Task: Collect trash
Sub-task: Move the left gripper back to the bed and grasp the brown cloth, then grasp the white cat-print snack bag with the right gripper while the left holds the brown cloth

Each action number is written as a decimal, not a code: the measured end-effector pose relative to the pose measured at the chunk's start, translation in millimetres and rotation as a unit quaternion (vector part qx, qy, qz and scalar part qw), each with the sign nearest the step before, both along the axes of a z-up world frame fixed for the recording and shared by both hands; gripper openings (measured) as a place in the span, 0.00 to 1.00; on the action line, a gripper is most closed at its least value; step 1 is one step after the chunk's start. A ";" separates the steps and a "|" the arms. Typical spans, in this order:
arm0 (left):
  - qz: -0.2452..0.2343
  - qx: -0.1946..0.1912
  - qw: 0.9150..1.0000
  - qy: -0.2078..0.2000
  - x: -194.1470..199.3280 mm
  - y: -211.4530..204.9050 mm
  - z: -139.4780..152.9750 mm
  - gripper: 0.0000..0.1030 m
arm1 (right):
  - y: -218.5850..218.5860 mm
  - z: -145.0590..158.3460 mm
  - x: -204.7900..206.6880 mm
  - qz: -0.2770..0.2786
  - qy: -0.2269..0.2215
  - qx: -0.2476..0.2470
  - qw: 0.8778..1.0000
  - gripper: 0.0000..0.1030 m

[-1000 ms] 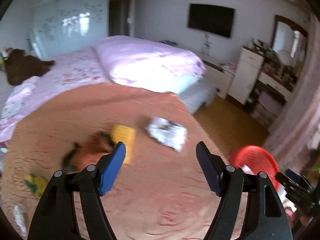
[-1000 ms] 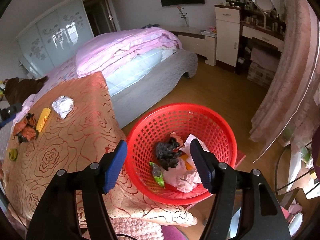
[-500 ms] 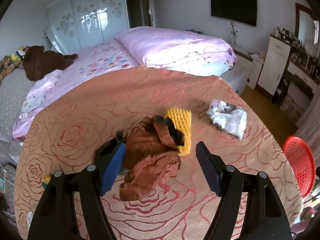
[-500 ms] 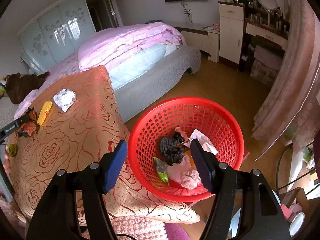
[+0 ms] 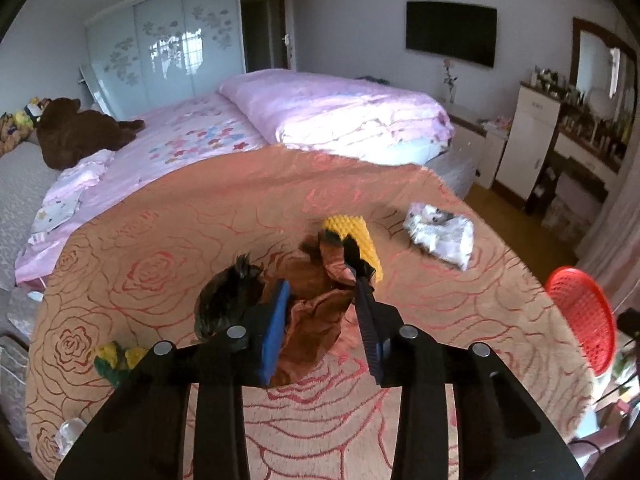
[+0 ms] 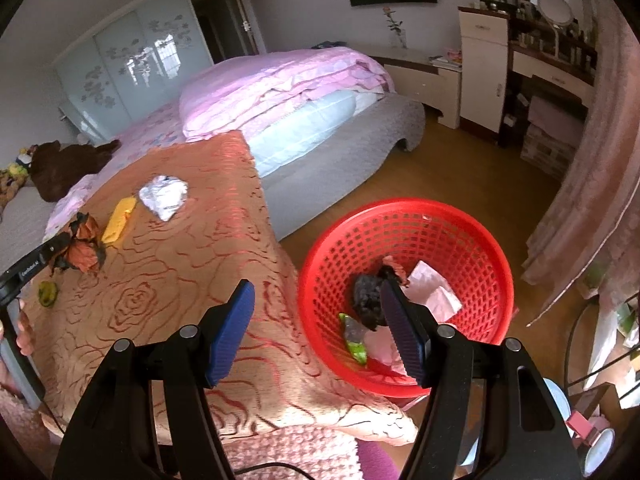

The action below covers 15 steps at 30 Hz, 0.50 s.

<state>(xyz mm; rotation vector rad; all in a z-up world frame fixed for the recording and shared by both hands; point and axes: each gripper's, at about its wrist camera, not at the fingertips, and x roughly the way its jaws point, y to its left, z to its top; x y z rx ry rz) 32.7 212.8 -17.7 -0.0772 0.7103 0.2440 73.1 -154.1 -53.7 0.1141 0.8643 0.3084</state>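
Claw (image 5: 320,312) on the left has just been closing and now pinches the crumpled brown wrapper (image 5: 316,312) on the desk (image 5: 400,420), beside a yellow sponge (image 5: 356,236). Wrapper looks light, soft and springy, probably slippery; its bunched middle suits gripping. Right claw (image 6: 320,332) hangs released above the red basket (image 6: 472,240).

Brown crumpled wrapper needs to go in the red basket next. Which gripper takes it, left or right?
Left. The left gripper has just been closing and its pads now pinch the brown wrapper on the tablecloth. The right gripper is open and empty, held over the red basket.
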 end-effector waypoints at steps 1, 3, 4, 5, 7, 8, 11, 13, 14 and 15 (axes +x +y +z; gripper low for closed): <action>-0.001 -0.004 1.000 -0.003 -2.1 0.1 2.5 0.31 | 1.9 0.7 -0.4 0.003 0.000 0.001 1.000 0.61; -0.003 -0.018 1.000 -0.013 -9.1 3.1 11.1 0.31 | 6.4 1.3 -0.8 0.009 0.001 0.004 1.000 0.61; -0.003 -0.025 1.000 -0.017 -11.6 4.6 14.3 0.31 | 8.7 1.3 -1.2 0.012 0.002 0.005 1.000 0.61; -0.003 -0.031 0.999 -0.021 -15.1 6.7 17.0 0.31 | 11.6 1.4 -1.5 0.016 0.002 0.004 1.000 0.61; -0.002 -0.039 0.999 -0.025 -19.7 9.9 20.0 0.31 | 18.3 1.5 -2.1 0.022 0.002 0.003 1.000 0.61; -0.002 -0.045 0.999 -0.028 -22.6 10.9 21.3 0.31 | 22.0 1.6 -2.0 0.025 0.002 0.003 1.000 0.61; -0.002 -0.060 0.998 -0.030 -30.9 12.6 19.8 0.31 | 34.3 2.2 -1.3 0.037 0.001 0.000 0.999 0.61; -0.003 -0.070 0.997 -0.024 -34.7 12.4 13.2 0.31 | 43.1 3.3 1.0 0.044 0.000 0.000 0.999 0.61; -0.004 -0.072 0.997 -0.021 -36.1 12.2 10.0 0.31 | 47.5 3.7 2.2 0.047 -0.001 0.001 0.999 0.61; -0.004 -0.074 0.997 -0.018 -37.7 12.2 6.0 0.31 | 54.5 4.1 4.4 0.052 0.000 0.002 0.999 0.61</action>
